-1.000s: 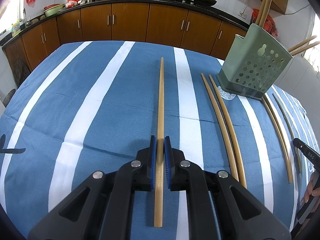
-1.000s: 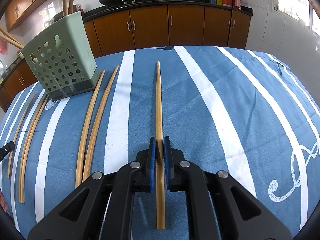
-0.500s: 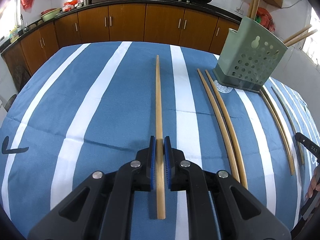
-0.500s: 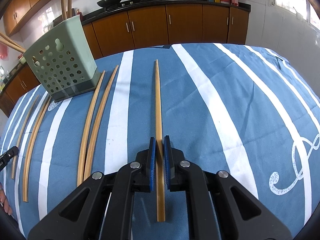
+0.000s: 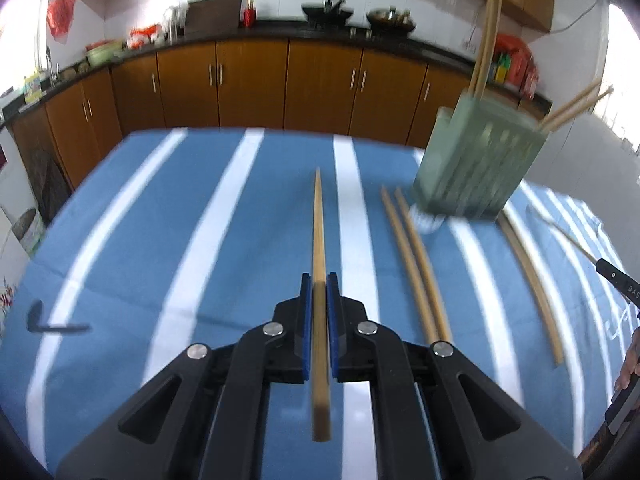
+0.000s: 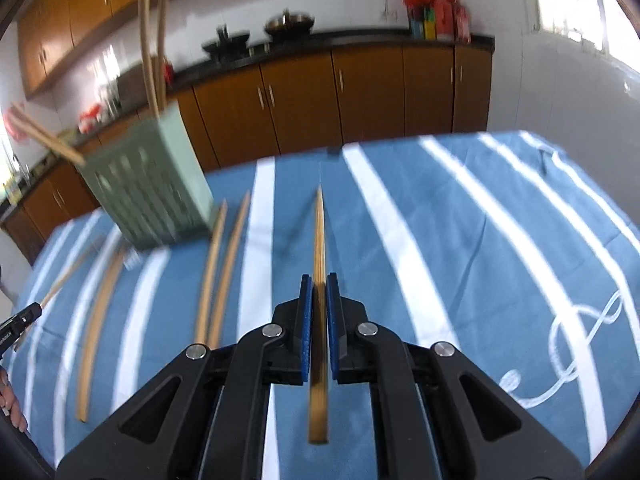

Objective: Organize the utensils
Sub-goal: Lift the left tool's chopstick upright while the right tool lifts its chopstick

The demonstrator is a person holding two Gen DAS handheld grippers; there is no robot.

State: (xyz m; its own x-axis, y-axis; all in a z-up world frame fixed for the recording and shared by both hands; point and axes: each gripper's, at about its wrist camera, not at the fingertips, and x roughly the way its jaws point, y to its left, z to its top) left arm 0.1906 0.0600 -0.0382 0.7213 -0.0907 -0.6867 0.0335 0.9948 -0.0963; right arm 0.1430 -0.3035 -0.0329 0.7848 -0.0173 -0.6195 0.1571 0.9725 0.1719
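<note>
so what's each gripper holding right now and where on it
Left gripper clamps a chopstick near its thick end. Right gripper clamps another chopstick, also near its thick end.

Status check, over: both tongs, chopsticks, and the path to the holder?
Left tongs shut on a chopstick. Right tongs shut on another chopstick. Green holder upright; loose chopsticks lie between, nothing blocking.

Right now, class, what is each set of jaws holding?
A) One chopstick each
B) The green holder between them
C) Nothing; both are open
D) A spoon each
A: the left gripper is shut on one chopstick, and the right gripper is shut on another chopstick, while the green holder stands on the table.
</note>
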